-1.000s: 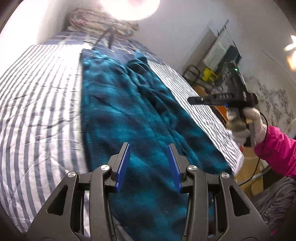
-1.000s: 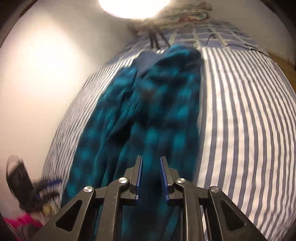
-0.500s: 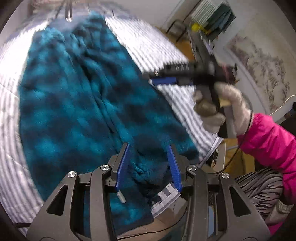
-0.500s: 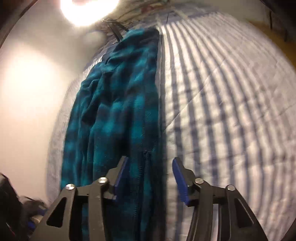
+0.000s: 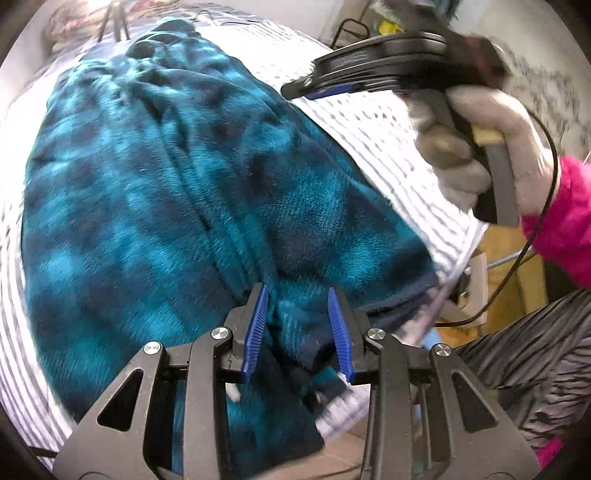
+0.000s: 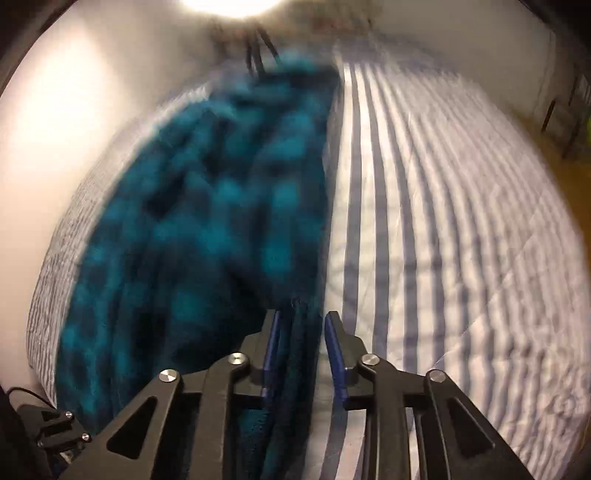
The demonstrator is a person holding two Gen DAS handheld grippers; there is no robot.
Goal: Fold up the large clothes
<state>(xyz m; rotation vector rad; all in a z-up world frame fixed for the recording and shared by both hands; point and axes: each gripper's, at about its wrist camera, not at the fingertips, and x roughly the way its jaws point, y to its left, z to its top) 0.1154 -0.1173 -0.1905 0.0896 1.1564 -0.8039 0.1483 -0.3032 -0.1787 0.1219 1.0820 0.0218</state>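
Both spread wide, the left gripper (image 5: 297, 328) and right gripper (image 6: 301, 350) straddle the teal fleece garment's (image 5: 155, 192) near hem on the bed (image 6: 443, 221), apparently ready to pinch and fold it.

Striped bedsheet (image 6: 443, 221) — bright lamp (image 6: 229, 5).

A blown-out lamp (image 6: 229, 3) glares overhead; the right wrist view is motion-blurred, fisheye-bent at its edges.

A bedroom in someone's home. There's a bed (image 6: 461, 229) under a striped quilt, pillows (image 5: 70, 26) heaped at its head against a plain wall (image 6: 74, 110).
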